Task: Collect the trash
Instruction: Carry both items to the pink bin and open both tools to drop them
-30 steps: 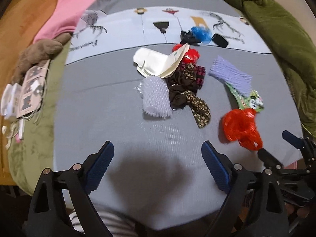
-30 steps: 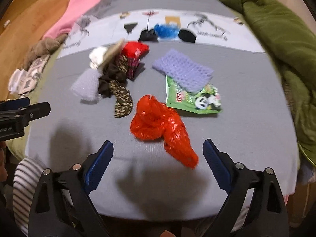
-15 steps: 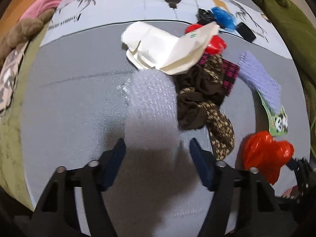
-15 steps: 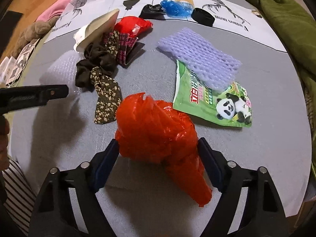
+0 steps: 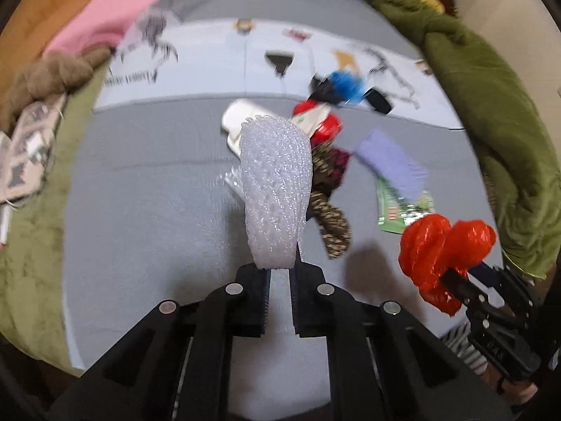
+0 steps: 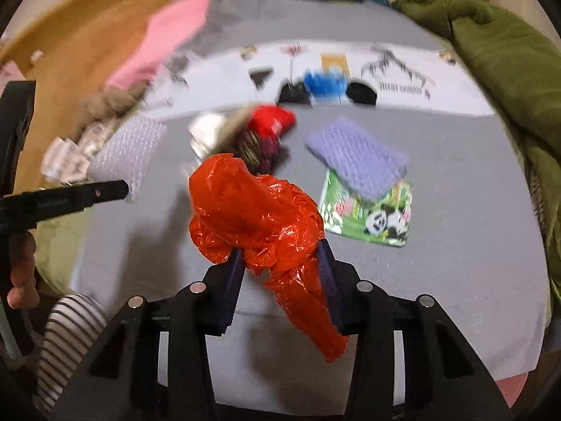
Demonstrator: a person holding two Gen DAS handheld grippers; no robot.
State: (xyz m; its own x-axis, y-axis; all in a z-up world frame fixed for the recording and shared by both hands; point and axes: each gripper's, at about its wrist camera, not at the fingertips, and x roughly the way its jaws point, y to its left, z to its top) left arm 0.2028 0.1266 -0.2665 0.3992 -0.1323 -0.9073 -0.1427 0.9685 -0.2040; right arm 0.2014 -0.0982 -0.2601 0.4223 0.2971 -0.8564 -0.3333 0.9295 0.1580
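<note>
Grey bedspread point(image 5: 140, 217) below, left gripper point(image 5: 279, 273) fingers closing on bubble wrap point(image 5: 277, 189), right gripper point(image 6: 280, 263) fingers closing on red plastic bag point(image 6: 259, 217).

I saw a grey bed point(image 5: 147, 210), an olive blanket point(image 5: 491, 105) heaped beside it, and wooden floor point(image 6: 70, 52) beyond.

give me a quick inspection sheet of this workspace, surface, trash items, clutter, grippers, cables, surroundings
surface: grey bed cover with a white printed cloth along its far edge
job's things: clear bubble wrap sheet and crumpled red plastic bag, both gripped; purple foam net lies on green panda snack packet
clutter: brown patterned fabric scrunchies, white paper bag, blue plastic wad
grippers: left gripper closing on the bubble wrap; right gripper closing on the red bag
cables: nothing seen
surroundings: olive green blanket, pink cloth, striped sleeve
</note>
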